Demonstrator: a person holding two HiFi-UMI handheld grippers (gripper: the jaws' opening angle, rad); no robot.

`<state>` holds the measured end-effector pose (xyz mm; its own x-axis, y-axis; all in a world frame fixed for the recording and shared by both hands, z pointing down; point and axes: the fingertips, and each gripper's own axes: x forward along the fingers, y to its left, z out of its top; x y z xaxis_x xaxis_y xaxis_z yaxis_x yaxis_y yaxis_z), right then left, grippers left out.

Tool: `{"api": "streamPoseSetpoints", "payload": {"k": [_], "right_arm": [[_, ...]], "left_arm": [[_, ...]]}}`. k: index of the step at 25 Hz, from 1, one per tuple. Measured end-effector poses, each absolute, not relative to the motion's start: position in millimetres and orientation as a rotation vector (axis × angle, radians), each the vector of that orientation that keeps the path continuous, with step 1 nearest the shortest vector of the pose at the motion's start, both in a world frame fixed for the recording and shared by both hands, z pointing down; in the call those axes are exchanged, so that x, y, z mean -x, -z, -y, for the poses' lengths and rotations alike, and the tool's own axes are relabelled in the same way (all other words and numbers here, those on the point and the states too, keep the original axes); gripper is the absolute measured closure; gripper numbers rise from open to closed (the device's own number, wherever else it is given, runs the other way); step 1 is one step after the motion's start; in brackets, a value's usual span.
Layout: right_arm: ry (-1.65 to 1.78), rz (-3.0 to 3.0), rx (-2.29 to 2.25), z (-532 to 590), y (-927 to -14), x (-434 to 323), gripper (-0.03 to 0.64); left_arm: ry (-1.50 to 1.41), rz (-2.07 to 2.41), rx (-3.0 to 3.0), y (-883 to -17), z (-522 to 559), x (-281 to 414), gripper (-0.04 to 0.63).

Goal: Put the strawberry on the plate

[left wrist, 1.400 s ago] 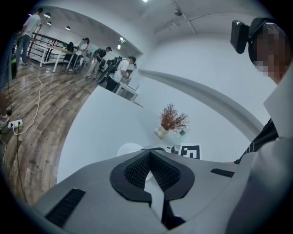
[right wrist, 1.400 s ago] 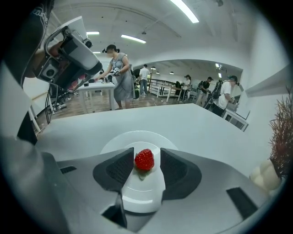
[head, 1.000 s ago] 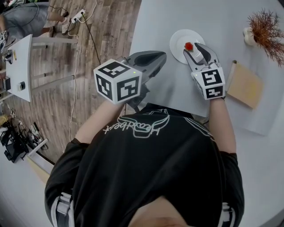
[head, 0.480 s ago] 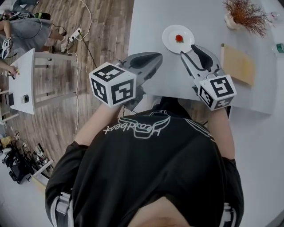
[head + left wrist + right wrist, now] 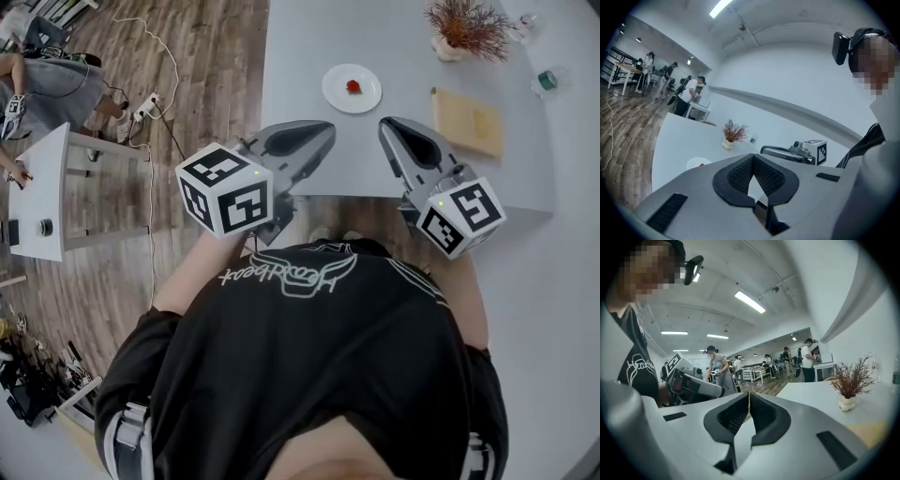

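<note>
Strawberry [image 5: 353, 86] on the white plate [image 5: 334, 95]

White cursive lettering [image 5: 274, 274] runs across the upper back of the person's black shirt [image 5: 309, 375], over a white horned emblem [image 5: 314, 251]. It begins "Head"; the rest is unclear.

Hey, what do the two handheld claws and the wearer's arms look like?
Both the left claw and right claw are smooth grey tapered shells with black ribbed pads inside. Each carries a white cube printed with black square markers. The person wears a black short-sleeved T-shirt with white print. The right claw's jaws are closing, nothing between them.
</note>
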<state>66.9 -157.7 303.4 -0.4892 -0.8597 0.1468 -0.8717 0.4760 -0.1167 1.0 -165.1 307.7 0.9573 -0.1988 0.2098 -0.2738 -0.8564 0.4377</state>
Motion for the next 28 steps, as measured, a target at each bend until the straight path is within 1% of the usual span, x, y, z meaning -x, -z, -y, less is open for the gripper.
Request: {"api": "streamPoseSetpoints", "payload": {"k": [4,13,19,28], "right_arm": [[-0.368,2.652,-1.553,134.8,-301.4,-66.2,0.607],[-0.411,2.662,-1.504,55.9,-302.2,-84.2,0.607],[-0.407,2.669,-1.500,2.3,-295.5,-89.7,0.609],[-0.346,2.654,-1.533,-27.6,-290.9,-97.1,0.609]], "left_arm": [[-0.186,0.318,-2.640,-293.6,141.5,-2.7,0.589],[-0.209,0.375,-2.653,-296.4,70.8,-18.0,0.589],[-0.194,0.364,-2.677,-284.3,18.6,-27.7,0.589],[-0.193,0.369,-2.712,-280.7,-18.6,-33.8,0.589]]}}
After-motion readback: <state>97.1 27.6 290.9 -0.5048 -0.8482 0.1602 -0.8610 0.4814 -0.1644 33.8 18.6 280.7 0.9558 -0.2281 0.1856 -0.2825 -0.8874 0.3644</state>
